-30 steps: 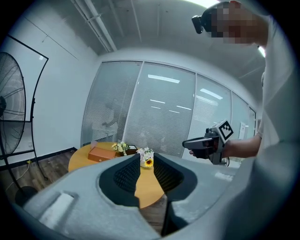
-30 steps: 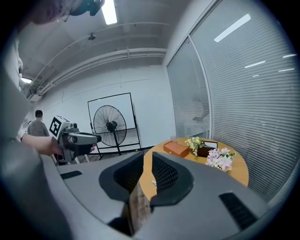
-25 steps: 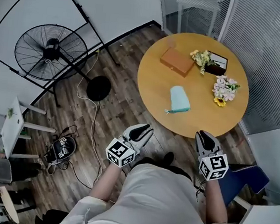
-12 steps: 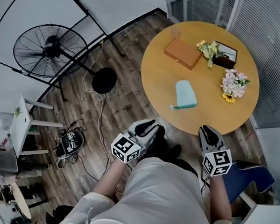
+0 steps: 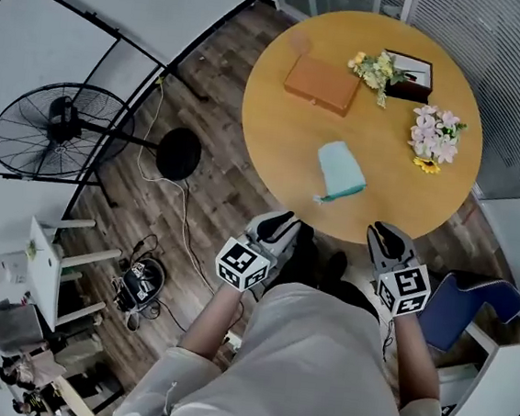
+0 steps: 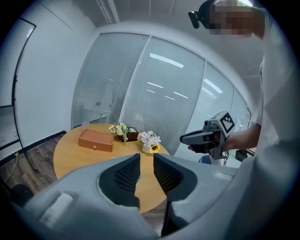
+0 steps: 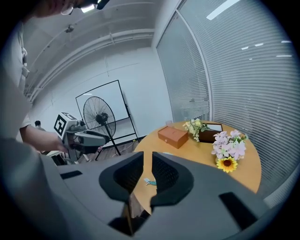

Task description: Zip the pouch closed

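A teal pouch [image 5: 340, 171] lies flat on the round wooden table [image 5: 277, 130], its zip pull [image 5: 318, 198] pointing at the near edge. Both grippers hover off the table, short of that edge. My left gripper [image 5: 282, 220] is at the left and my right gripper [image 5: 382, 232] at the right, neither touching the pouch. In the left gripper view the jaws [image 6: 146, 157] stand a narrow gap apart with nothing between. The right gripper's jaws [image 7: 146, 154] are likewise slightly apart and empty, with the pouch's pull end [image 7: 149, 182] showing beyond them.
On the table's far side are a tan box [image 5: 321, 83], a small bouquet [image 5: 374, 70] against a dark box [image 5: 410, 75], and pink flowers with a sunflower [image 5: 434, 138]. A standing fan [image 5: 61, 126] and cables are on the floor at left, a blue chair [image 5: 467, 307] at right.
The person has stepped closer to the table and both grippers have come forward and down toward its near edge. Their jaw gaps look the same.
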The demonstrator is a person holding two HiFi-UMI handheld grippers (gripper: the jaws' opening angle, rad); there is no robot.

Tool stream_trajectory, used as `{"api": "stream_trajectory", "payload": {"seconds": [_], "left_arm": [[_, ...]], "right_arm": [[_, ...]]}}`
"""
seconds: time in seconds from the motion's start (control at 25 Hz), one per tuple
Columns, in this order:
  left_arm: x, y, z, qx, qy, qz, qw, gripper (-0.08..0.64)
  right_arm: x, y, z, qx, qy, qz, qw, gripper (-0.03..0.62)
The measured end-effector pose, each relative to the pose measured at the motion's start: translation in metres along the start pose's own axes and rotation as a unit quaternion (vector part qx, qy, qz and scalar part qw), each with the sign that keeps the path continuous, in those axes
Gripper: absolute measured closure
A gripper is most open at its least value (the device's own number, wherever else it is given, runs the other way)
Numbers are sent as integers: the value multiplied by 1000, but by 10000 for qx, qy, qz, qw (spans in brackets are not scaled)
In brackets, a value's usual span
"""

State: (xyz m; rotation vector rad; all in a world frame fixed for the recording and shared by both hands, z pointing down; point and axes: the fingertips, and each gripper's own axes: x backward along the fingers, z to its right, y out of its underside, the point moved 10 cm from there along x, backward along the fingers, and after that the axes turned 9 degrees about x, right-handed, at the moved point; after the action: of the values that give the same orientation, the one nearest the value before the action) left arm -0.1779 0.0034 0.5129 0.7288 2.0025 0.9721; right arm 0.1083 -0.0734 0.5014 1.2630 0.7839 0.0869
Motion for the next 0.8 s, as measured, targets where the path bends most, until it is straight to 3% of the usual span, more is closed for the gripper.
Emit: {"api": "stream_trajectory", "payload": {"seconds": [0.2, 0.36, 0.52, 0.8], "left_arm": [[-35, 16, -44, -84, 438, -638, 9970, 466], [-63, 31, -73, -367, 754, -1198, 9892, 454], [-93, 51, -95, -755, 1012, -1758, 9763, 454], [-135, 84, -125, -1271, 1549, -2559, 9457, 454]], "right_arm": [[-34, 15, -5, -106, 135, -268, 9995, 534], [-57, 30, -8, -305, 256, -520, 9979, 534], [-82, 49, -10, -508, 312, -747, 9954, 534], [-124, 92, -24, -905, 385, -1302, 9866, 534]]}}
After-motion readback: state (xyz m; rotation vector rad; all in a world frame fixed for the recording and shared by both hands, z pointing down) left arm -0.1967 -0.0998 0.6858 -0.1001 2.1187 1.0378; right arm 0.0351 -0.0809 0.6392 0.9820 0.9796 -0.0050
